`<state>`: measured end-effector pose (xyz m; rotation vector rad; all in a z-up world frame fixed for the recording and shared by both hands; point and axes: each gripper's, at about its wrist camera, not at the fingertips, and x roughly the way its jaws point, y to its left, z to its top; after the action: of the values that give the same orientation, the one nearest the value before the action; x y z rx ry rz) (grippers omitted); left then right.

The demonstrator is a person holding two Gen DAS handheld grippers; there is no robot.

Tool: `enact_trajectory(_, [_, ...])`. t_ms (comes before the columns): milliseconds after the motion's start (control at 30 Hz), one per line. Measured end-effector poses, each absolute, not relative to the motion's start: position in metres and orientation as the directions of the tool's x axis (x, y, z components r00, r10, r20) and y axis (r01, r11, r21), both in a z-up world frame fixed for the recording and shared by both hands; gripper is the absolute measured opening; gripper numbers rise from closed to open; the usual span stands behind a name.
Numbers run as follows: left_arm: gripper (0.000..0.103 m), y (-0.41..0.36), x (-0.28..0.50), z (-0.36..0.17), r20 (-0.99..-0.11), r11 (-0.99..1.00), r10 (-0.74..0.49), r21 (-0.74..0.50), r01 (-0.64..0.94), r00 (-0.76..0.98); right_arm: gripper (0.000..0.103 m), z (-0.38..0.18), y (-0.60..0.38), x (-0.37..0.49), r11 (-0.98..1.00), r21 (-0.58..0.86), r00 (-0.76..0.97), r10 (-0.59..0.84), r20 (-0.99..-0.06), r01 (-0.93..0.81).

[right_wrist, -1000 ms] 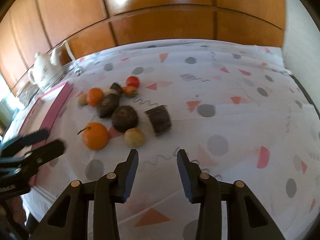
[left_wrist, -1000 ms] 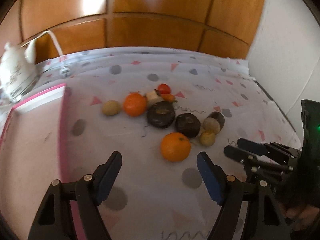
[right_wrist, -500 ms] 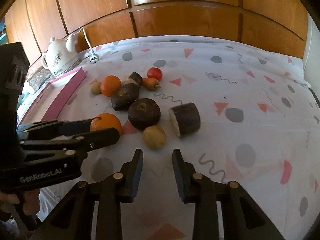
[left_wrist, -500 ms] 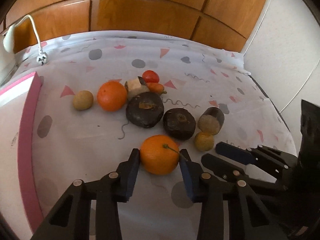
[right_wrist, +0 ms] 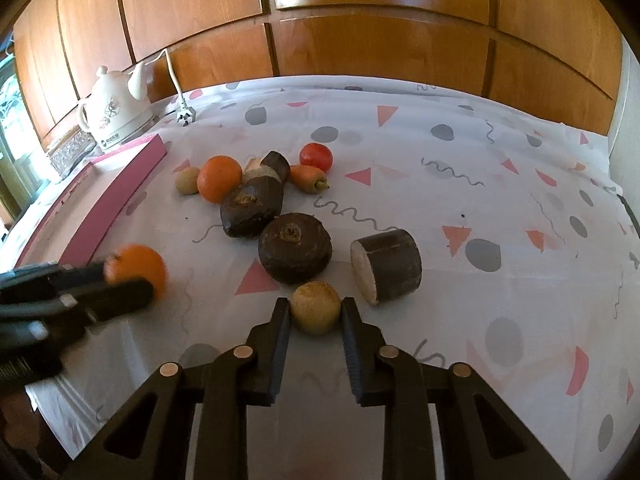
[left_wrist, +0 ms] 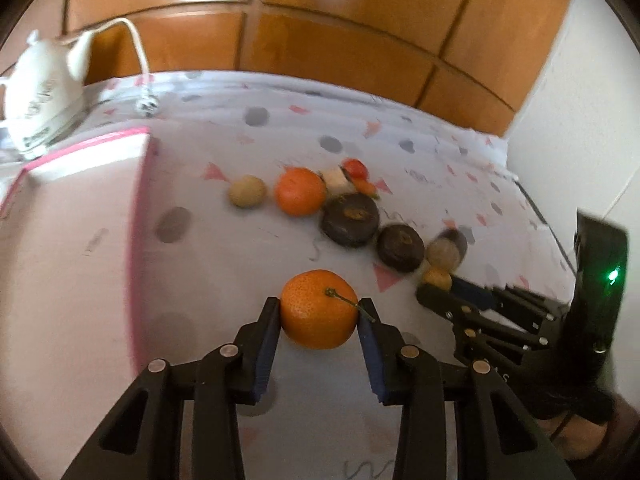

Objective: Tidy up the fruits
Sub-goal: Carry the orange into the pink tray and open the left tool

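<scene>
Left gripper point(left_wrist: 319, 311) angled down toward the table, blue pads point(left_wrist: 267, 346) pressed on both sides of an orange point(left_wrist: 319, 309); jaws just closed in on it. Right gripper point(right_wrist: 315, 309) at a like downward tilt, jaws just closing, pads point(right_wrist: 281, 347) clamped on a small tan fruit point(right_wrist: 315, 307). Right gripper's body and green light at the right edge of the left view; left gripper low at the left edge of the right view, blurred.

Far fruit cluster point(left_wrist: 352, 216) ahead of left tool point(left_wrist: 319, 312) smeared by blur; kettle point(left_wrist: 36, 92) cut by frame edge; left tool point(right_wrist: 132, 280) blurred beside right tool.
</scene>
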<state>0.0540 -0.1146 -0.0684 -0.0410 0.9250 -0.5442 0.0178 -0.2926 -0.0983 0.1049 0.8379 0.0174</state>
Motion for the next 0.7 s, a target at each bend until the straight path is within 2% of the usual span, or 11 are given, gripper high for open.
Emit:
enact_trajectory(167, [0.039,-0.082,0.055,-0.050,-0.723,0.901,-0.418,-0.250,0.356,0.550,0.025,-0.098,-0.291,0.013,0.994,0.103,0.670,0.053,-0.741,0.036])
enact_trajectory(500, [0.039,0.004,0.065,-0.051,-0.745,0.986,-0.153,-0.155,0.055,0.649,0.025,-0.094,-0.258,-0.001,0.995,0.089,0.651,0.101,-0.753,-0.052])
enact_trajectory(700, [0.041,0.041,0.062,-0.060,-0.761,0.987,-0.056,-0.141,-0.080,0.647,0.025,-0.090,-0.227,-0.001,0.989,0.077,0.639,0.141,-0.756,-0.127])
